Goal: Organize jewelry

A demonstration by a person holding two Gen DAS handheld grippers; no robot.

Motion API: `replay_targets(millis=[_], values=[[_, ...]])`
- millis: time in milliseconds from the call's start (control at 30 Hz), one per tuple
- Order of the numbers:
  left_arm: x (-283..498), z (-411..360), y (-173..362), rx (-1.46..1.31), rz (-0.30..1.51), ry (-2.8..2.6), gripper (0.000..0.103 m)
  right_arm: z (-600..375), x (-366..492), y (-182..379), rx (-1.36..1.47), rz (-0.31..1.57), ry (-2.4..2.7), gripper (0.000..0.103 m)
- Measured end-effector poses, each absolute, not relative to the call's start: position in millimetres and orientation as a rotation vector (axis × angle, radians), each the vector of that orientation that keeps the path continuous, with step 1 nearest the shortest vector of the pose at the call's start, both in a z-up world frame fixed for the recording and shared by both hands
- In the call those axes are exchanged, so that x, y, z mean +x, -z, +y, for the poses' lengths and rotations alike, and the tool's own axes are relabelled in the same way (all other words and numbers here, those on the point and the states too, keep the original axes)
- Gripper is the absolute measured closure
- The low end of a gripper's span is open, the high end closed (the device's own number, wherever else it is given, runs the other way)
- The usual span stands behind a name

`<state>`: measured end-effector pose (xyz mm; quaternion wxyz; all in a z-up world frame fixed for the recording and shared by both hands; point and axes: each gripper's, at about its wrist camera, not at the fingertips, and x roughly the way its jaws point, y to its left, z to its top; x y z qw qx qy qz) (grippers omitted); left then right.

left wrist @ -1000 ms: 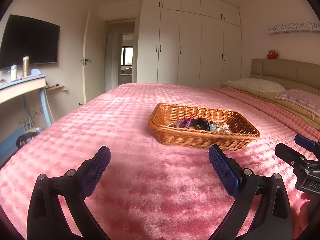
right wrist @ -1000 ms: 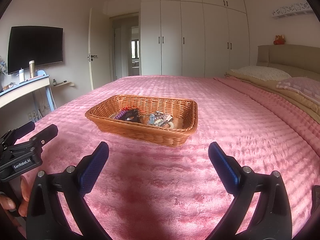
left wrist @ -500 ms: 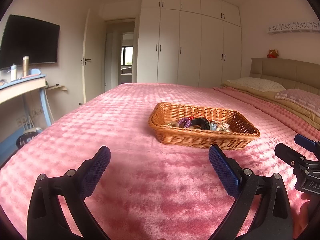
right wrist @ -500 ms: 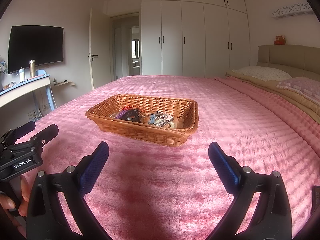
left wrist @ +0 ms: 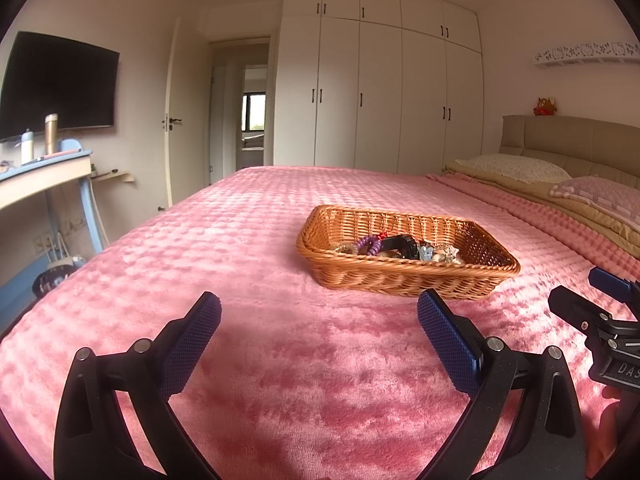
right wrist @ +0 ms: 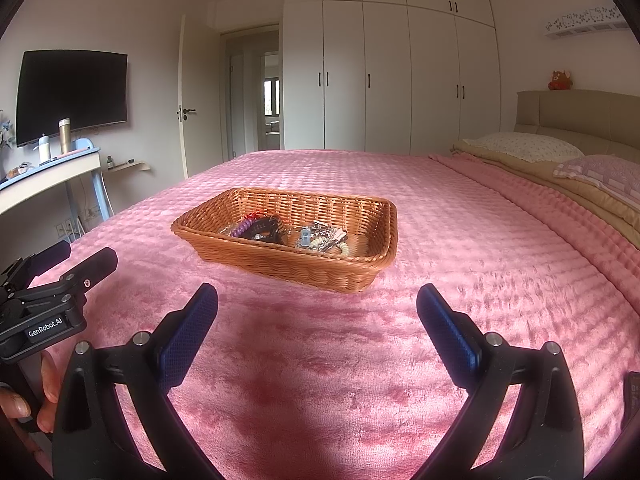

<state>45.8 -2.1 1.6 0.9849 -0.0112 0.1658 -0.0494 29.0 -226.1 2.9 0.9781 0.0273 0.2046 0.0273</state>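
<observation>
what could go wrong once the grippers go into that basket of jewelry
The jewelry lies in one tangled pile in the wicker basket, so a pinch may lift several pieces together. The basket sits loose on the soft pink blanket and may slide or tip if nudged.

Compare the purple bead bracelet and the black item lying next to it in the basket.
The purple bead bracelet is a ring of small beads; the black item is one solid, bulkier piece. The bracelet sits nearer the basket's left end, the black item toward its middle. Both lie inside the basket, touching.
</observation>
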Motion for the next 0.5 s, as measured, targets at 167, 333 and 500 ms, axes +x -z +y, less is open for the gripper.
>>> replay_targets(millis=[167,333,500], values=[[45.0,-2.2,-2.2,-0.022,0.327,0.097,0.008,-225.9,29.0,-3.0,0.054,0.413,-0.055,0.008],[44.9,1.4,-3.1,-0.035,0.317,0.101,0.007,-225.0,28.5,-2.2,0.048,0.412,-0.057,0.008],[48.6,3.5,-2.8,-0.036,0.343,0.086,0.007,-224.7,28.2,-2.1,0.050,0.411,-0.057,0.008]])
